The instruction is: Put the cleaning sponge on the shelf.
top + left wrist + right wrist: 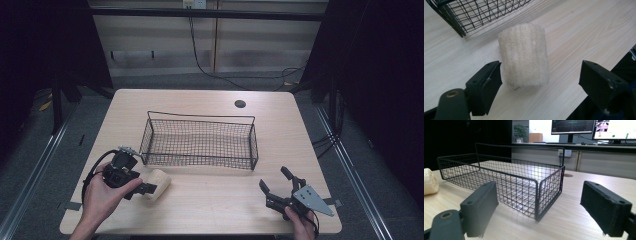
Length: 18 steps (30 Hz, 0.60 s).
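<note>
A pale, fibrous loofah cylinder (157, 184) lies on its side on the wooden table, just in front of the left end of a black wire basket (200, 141). My left gripper (145, 189) is open, its jaws to either side of the loofah (524, 56); the left jaw is close to it, the right jaw stands well apart. My right gripper (275, 186) rests open near the front right of the table, nothing between its jaws, facing the basket's near corner (537, 195). The loofah's end (430, 182) shows at the left edge of the right gripper view. The basket holds nothing.
A round cable hole (240, 104) sits in the table at the back right. Cables run across the floor behind the table. Monitors (574, 126) stand on a counter far behind. The table's front edge is close to both hands.
</note>
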Each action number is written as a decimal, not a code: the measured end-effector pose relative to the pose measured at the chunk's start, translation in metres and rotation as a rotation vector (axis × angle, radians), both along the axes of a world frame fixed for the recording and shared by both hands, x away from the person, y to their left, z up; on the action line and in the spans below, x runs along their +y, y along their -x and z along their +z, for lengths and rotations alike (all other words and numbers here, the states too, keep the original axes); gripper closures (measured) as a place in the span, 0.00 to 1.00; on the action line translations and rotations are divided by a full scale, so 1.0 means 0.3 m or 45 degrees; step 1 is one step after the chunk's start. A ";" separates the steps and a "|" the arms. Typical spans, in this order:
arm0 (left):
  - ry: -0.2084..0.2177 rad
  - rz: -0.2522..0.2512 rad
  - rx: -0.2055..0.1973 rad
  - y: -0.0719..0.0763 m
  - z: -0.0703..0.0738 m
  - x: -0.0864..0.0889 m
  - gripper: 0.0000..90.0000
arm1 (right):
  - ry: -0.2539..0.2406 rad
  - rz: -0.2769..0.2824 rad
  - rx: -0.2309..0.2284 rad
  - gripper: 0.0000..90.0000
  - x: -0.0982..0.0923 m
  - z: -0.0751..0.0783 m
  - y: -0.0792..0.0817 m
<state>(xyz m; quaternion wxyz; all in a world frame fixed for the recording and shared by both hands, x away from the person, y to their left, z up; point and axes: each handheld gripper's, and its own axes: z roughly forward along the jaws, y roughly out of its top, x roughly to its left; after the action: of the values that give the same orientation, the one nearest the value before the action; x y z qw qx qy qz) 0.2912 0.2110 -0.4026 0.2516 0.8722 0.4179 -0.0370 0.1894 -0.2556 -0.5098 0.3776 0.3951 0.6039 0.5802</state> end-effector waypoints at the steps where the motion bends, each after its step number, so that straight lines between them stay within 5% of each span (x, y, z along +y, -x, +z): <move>1: -0.007 0.001 0.010 -0.006 -0.001 -0.001 0.21 | -0.003 0.001 0.001 0.15 0.001 0.000 0.000; 18: -0.064 -0.010 0.133 -0.056 -0.065 -0.040 0.20 | -0.003 0.000 0.004 0.15 0.003 0.000 0.001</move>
<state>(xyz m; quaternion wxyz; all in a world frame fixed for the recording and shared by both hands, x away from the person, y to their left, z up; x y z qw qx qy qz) 0.3080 0.1991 -0.4222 0.2075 0.8767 0.4278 -0.0729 0.1891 -0.2546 -0.5097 0.3761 0.3964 0.6039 0.5803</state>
